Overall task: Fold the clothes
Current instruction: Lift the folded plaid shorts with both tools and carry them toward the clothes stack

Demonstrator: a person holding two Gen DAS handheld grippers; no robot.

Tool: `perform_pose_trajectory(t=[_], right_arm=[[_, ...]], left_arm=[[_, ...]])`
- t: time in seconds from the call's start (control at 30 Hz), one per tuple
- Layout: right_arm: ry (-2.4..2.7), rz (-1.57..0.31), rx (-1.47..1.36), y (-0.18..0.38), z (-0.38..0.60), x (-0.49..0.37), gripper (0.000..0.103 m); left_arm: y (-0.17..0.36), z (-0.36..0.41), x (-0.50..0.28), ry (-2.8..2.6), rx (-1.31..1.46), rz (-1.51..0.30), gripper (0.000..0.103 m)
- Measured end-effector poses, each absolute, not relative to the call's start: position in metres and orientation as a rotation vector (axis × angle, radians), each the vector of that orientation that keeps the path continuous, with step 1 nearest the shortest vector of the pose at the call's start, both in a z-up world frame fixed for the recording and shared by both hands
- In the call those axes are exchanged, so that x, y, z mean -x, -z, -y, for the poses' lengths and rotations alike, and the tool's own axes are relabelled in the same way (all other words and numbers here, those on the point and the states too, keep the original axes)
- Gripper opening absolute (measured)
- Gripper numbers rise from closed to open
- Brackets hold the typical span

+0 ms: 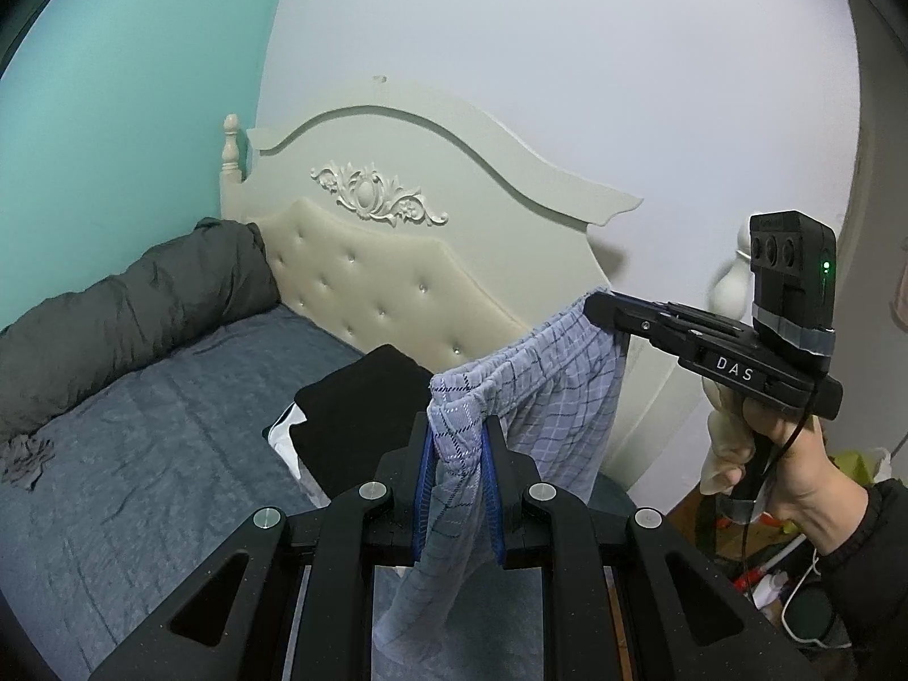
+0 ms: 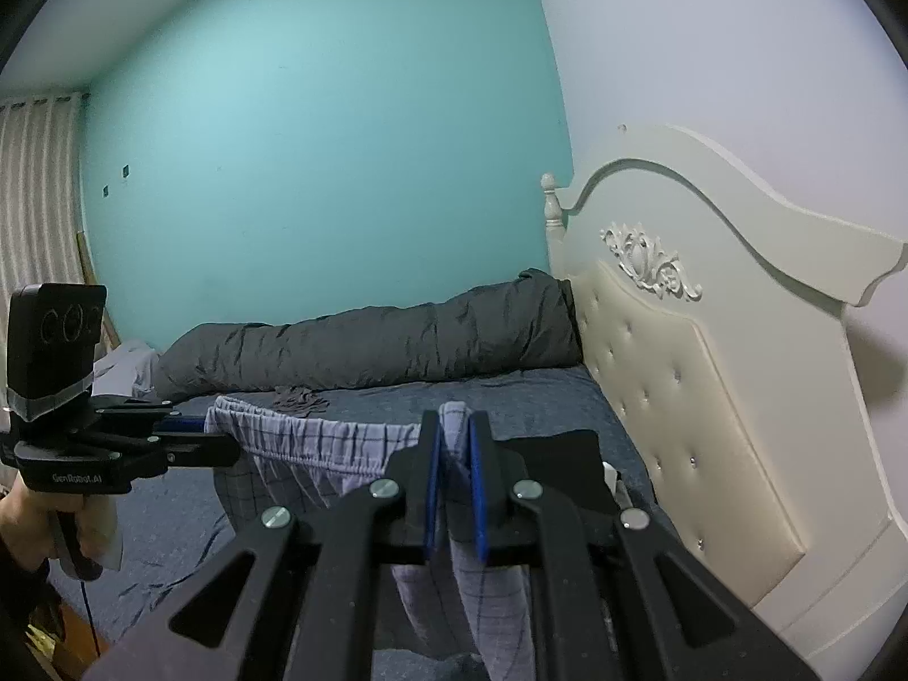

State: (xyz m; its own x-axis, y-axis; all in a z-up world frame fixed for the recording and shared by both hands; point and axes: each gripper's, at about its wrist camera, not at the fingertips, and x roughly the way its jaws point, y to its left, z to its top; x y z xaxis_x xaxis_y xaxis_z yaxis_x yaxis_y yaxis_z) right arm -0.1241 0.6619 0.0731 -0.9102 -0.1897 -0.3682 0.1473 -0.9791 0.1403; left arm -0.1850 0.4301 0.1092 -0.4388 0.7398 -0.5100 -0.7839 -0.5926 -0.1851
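Both grippers clamp the waistband of the checked shorts: left gripper at 6 o'clock, right gripper at 3, the cloth hanging in the air above the bed. Thin bites could slip, dropping one corner onto the black garment.

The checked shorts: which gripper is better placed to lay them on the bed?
Probably left. Both the left gripper and the right gripper clamp the waistband of the checked shorts, but the left hangs over the bed, the right nearer its edge.
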Motion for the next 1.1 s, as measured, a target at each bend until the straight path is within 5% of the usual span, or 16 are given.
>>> perform_pose_trajectory(t=[1.1], right_arm=[[2.954, 0.138, -0.739, -0.023, -0.728, 0.270, 0.009]], left_arm=[[-0.060, -0.510, 0.339, -2.107, 0.801, -0.126, 0.017]])
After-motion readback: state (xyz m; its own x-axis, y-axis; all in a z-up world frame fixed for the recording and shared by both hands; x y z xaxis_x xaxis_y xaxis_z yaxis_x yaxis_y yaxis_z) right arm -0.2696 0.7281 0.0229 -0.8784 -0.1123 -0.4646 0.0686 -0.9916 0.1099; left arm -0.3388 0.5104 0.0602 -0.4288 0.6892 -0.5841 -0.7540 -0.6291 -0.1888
